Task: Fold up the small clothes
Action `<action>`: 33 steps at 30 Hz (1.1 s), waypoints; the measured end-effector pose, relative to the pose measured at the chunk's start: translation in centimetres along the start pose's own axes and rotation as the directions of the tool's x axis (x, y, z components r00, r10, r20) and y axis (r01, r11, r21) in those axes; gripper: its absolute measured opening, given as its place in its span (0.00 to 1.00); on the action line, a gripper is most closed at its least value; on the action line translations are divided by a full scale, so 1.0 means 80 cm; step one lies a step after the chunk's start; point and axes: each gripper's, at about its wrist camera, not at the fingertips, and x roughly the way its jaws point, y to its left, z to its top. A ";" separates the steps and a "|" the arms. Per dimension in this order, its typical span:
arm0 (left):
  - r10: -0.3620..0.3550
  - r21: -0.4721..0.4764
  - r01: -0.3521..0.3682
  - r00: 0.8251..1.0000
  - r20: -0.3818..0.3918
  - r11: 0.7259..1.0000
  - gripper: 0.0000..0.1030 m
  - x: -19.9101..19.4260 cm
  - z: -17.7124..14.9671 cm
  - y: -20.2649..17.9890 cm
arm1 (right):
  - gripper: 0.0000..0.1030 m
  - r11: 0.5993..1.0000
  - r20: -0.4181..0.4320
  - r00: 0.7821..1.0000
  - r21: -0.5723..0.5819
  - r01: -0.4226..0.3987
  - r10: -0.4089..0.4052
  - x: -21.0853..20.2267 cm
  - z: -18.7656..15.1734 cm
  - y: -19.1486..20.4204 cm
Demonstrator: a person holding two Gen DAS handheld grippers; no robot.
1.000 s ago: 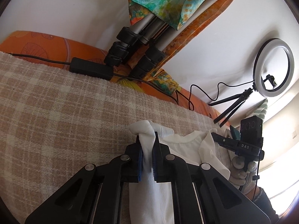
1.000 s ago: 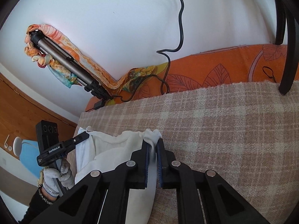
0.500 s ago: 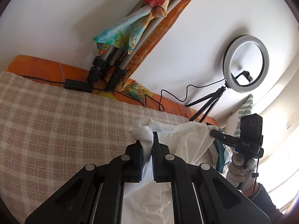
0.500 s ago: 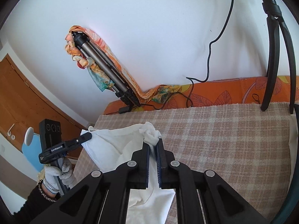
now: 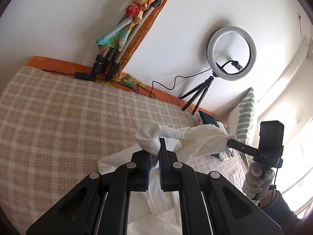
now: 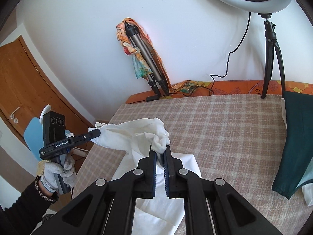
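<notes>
One white garment [image 5: 197,139], unfolded, hangs above the checked blanket [image 5: 58,117]; left gripper [image 5: 154,156] and right gripper [image 6: 160,156] each pinch a corner; folding remains.

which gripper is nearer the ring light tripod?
Right. The right gripper holds its end of the white garment on the ring light tripod side of the bed; the left gripper holds the far end, toward the door.
</notes>
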 end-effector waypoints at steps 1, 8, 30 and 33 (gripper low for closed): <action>0.000 0.001 0.000 1.000 0.000 1.000 0.06 -0.007 -0.009 -0.003 | 0.04 1.000 -0.002 1.000 -0.008 0.003 -0.003 -0.007 -0.010 0.007; 0.022 0.042 -0.021 0.999 -0.029 0.999 0.06 -0.036 -0.085 -0.015 | 0.04 1.000 -0.019 1.000 -0.024 0.014 -0.015 -0.032 -0.086 0.032; 0.137 0.135 -0.118 0.980 -0.143 0.984 0.12 -0.095 -0.206 -0.013 | 0.28 0.968 -0.072 0.989 -0.222 0.113 -0.131 -0.077 -0.221 0.061; 0.082 -0.033 -0.087 0.988 -0.131 0.996 0.22 -0.101 -0.205 0.008 | 0.36 0.992 -0.051 0.995 -0.097 0.082 -0.087 -0.090 -0.217 0.041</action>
